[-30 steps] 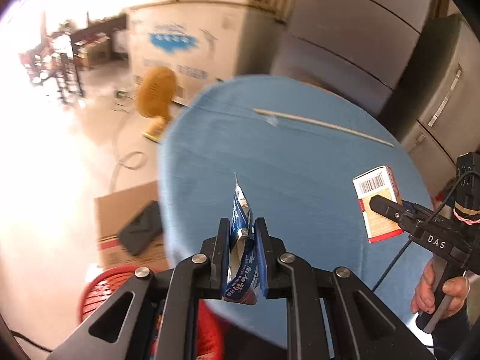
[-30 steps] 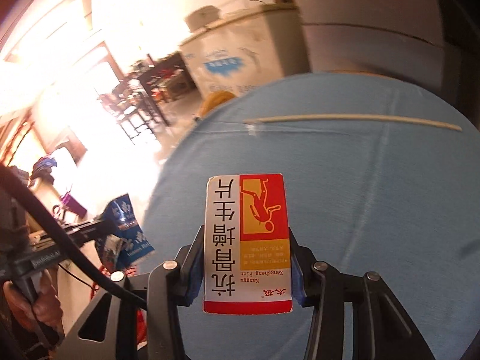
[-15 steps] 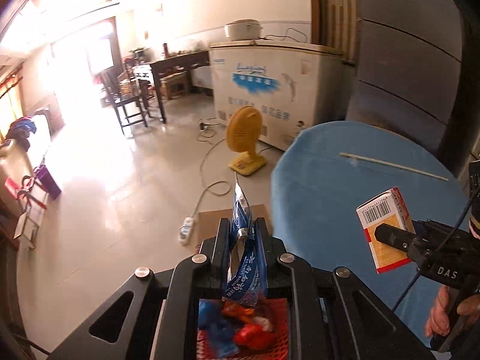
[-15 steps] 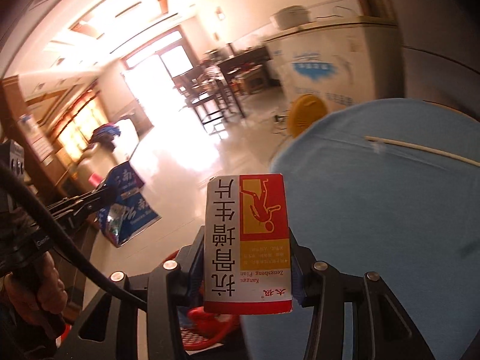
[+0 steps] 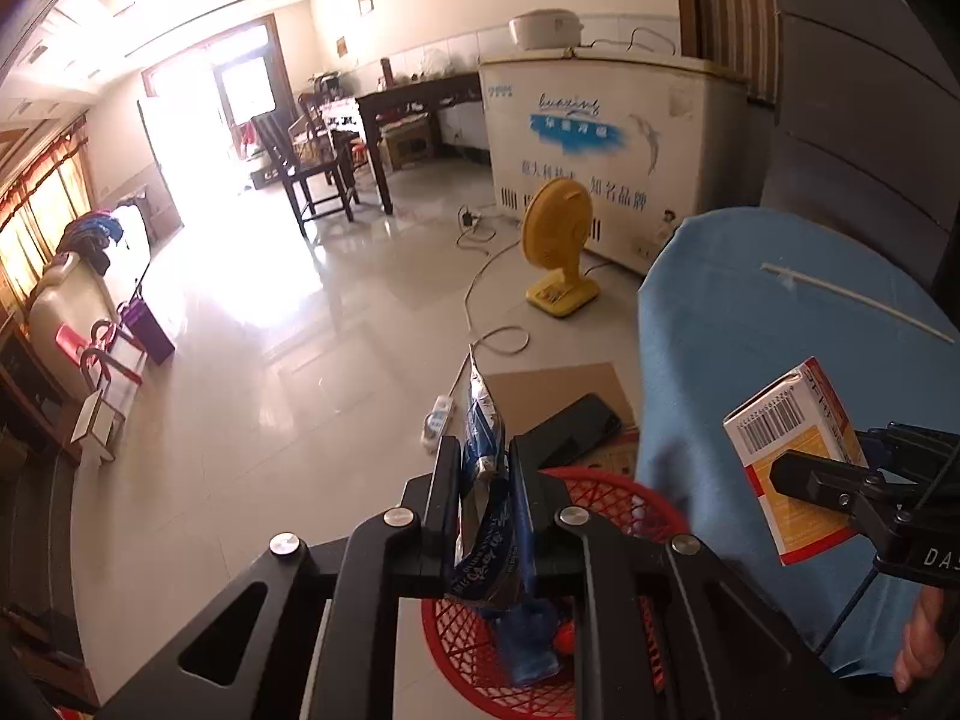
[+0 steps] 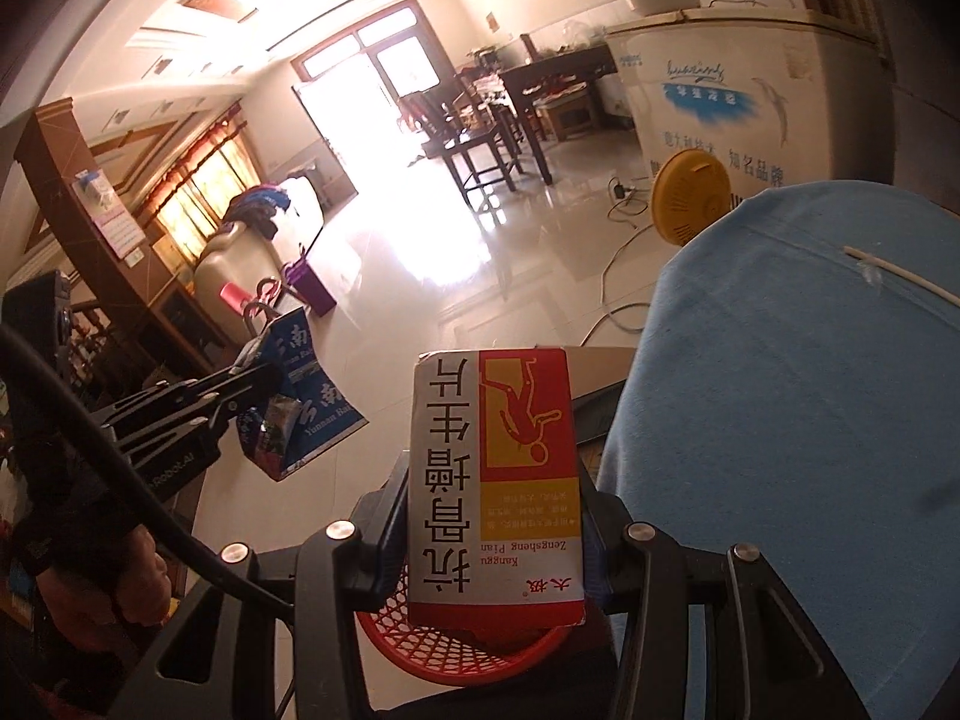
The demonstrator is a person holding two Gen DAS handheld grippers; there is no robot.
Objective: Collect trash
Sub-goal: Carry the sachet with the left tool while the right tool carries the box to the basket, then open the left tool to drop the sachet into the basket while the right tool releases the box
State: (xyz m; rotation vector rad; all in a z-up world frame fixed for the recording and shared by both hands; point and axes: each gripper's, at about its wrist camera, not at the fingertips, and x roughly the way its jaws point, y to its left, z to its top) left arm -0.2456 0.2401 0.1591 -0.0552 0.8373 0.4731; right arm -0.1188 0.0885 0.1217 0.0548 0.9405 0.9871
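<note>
Both hand-held grippers swung off the table edge over the red basket.

A crumpled blue wrapper stood pinched upright above the red basket; a red-and-yellow box hung at its three o'clock.

Home living-dining room; glossy tiled floor; dark wooden dining table with chairs; chest freezer; yellow floor fan; sofa; curtained windows; glass doors.
</note>
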